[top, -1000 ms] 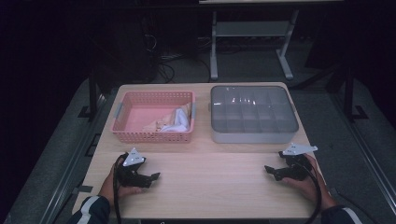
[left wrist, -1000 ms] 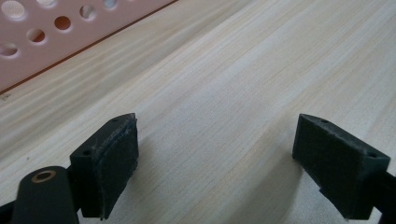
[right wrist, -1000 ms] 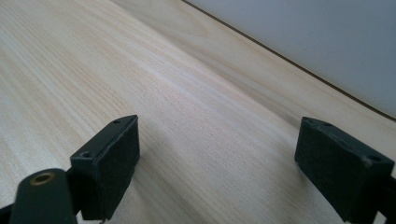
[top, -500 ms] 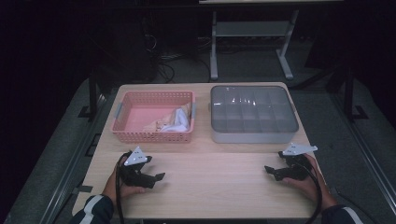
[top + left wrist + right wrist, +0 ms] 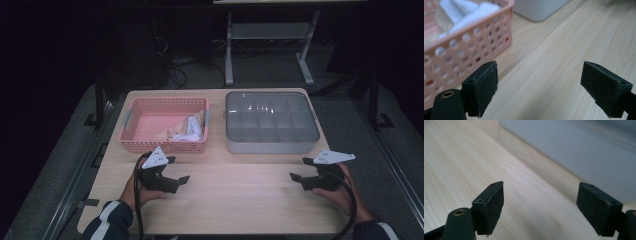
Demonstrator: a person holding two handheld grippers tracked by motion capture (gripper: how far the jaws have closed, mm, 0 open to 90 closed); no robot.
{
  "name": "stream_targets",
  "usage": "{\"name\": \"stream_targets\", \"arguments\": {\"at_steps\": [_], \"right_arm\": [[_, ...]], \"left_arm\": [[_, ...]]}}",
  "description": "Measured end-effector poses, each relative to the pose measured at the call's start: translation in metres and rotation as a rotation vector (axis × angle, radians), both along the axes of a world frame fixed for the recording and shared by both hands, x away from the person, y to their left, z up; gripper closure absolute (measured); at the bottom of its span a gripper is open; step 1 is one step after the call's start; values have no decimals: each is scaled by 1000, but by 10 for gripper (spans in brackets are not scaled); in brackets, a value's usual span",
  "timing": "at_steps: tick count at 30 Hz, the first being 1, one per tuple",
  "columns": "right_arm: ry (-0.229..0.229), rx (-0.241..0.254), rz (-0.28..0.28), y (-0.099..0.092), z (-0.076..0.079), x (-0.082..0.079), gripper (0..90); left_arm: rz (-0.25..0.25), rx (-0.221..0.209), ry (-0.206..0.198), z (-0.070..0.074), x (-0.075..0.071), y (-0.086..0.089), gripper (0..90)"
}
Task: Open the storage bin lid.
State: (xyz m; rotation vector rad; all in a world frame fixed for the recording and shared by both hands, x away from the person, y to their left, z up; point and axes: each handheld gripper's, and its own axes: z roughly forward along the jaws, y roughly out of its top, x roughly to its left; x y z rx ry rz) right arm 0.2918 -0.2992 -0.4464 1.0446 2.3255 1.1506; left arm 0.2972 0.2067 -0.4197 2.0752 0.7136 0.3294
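A pink perforated basket (image 5: 131, 126) stands at the back left of the wooden table (image 5: 240, 195), with white and beige cloth items (image 5: 185, 129) inside. Beside it on the right is a grey compartment box (image 5: 270, 122) with a clear lid. My left gripper (image 5: 176, 170) rests on the table just in front of the basket, open and empty. In the left gripper view the basket (image 5: 466, 47) is close on the left, its wall beyond the open jaws. My right gripper (image 5: 300, 169) rests at the table's right front, open and empty, with the grey box (image 5: 584, 152) close ahead.
The table's near half between the two grippers is bare wood. A metal table frame (image 5: 265, 45) and cables (image 5: 175, 60) stand on the dark floor beyond the far edge. A striped sleeve (image 5: 107, 220) comes in at the lower left.
The left gripper has shifted slightly to the right and toward the front. The right gripper has stayed in place.
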Motion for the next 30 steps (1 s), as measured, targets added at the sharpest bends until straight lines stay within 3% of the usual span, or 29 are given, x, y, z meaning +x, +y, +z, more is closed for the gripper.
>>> {"name": "stream_targets", "arguments": {"at_steps": [1,3,4,6,8,11,13,14,15,16,19,23,24,26,27,30], "right_arm": [[0,0,0,0,0,0,213],[-36,18,-11,-8,21,0,215],[-36,18,-11,-8,21,0,215],[-67,2,-28,-15,40,5,221],[-83,35,-39,-22,53,12,226],[-105,15,-77,-32,69,26,230],[-96,43,-87,-39,78,38,234],[-99,38,-106,-43,82,45,235],[-99,38,-106,-43,82,45,235],[-96,21,-138,-49,88,60,235],[-85,10,-168,-54,89,79,240],[-36,-1,-203,-60,81,103,241],[-21,11,-204,-61,80,107,241],[-9,18,-207,-63,78,111,241],[17,19,-216,-65,73,121,241],[47,10,-229,-64,67,133,241]], "left_arm": [[0,0,0,0,0,0,136],[-10,-18,-4,7,8,-10,136],[-10,-18,-4,7,8,-10,136],[-24,-29,-7,13,14,-19,136],[-22,-46,-17,23,27,-33,136],[-22,-80,-16,36,44,-49,136],[-25,-80,-15,39,48,-52,137],[-28,-75,-19,46,59,-63,137],[-28,-75,-19,46,59,-63,136],[-23,-75,-8,52,71,-74,136],[-12,-73,0,56,82,-84,136],[27,-98,75,56,112,-109,137],[46,-60,77,55,117,-115,139],[60,-37,82,53,124,-123,139],[69,-39,109,49,131,-131,140],[101,5,135,44,143,-144,142]]}}
